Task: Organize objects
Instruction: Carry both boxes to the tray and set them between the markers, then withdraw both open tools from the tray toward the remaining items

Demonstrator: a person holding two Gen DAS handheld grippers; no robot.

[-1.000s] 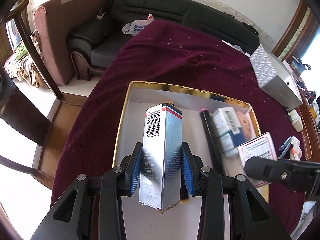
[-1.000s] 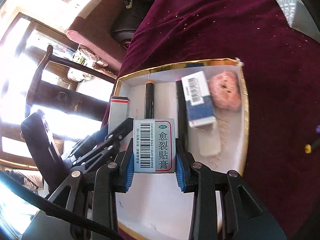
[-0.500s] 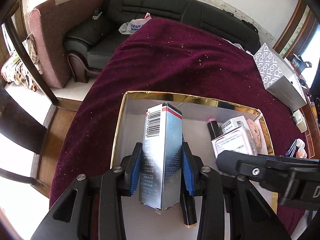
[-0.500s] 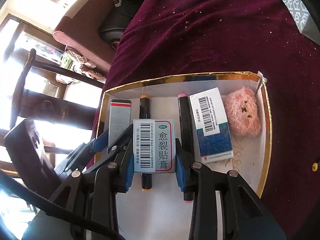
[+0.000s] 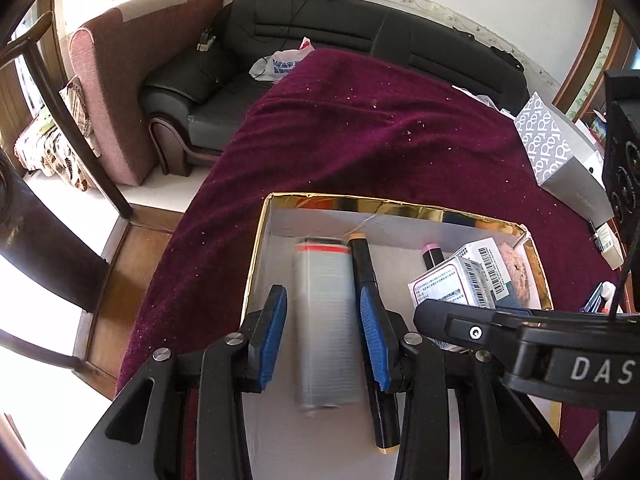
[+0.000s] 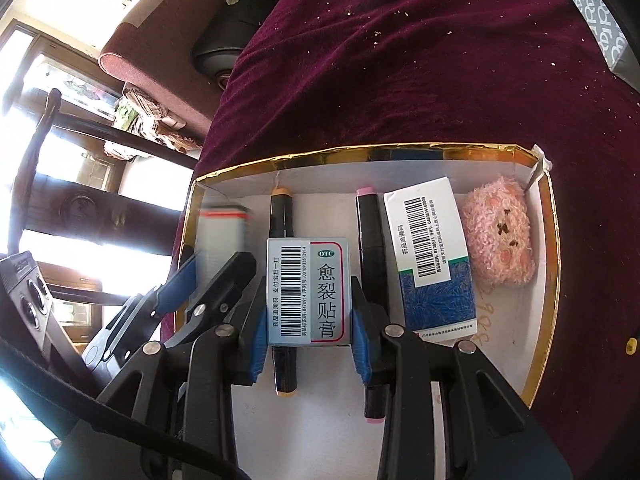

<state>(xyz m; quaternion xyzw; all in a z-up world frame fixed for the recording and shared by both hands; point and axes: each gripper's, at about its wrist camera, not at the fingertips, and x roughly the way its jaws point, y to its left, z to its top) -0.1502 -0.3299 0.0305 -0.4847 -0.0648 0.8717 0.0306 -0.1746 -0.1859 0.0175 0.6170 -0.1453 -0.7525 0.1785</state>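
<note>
Blue pads of the left gripper (image 5: 323,334) stand spread on either side of the silver carton (image 5: 325,320), clear of its faces; the carton is blurred, seemingly just let go, and lies along the left wall of the gold-rimmed box (image 5: 360,202). The right gripper (image 6: 308,324) is clenched on the OTC ointment box (image 6: 308,291), barcode up, held above the box floor near its front edge. Beneath it lies the orange-capped marker (image 6: 282,216); to its right sit the pink-capped marker (image 6: 370,236), then the blue-and-white medicine carton (image 6: 434,256), then the pink plush toy (image 6: 500,236) against the right wall.

The step in hand appears to be placing the ointment box. Done well, it goes down flat on bare white floor, long side parallel to the markers, rather than perched on the orange-capped marker, where it could tip. The left tool should lift straight up so its pads do not drag the silver carton.

Beyond the far rim spreads the maroon cloth (image 6: 420,80), and past it the black sofa (image 5: 360,36).
</note>
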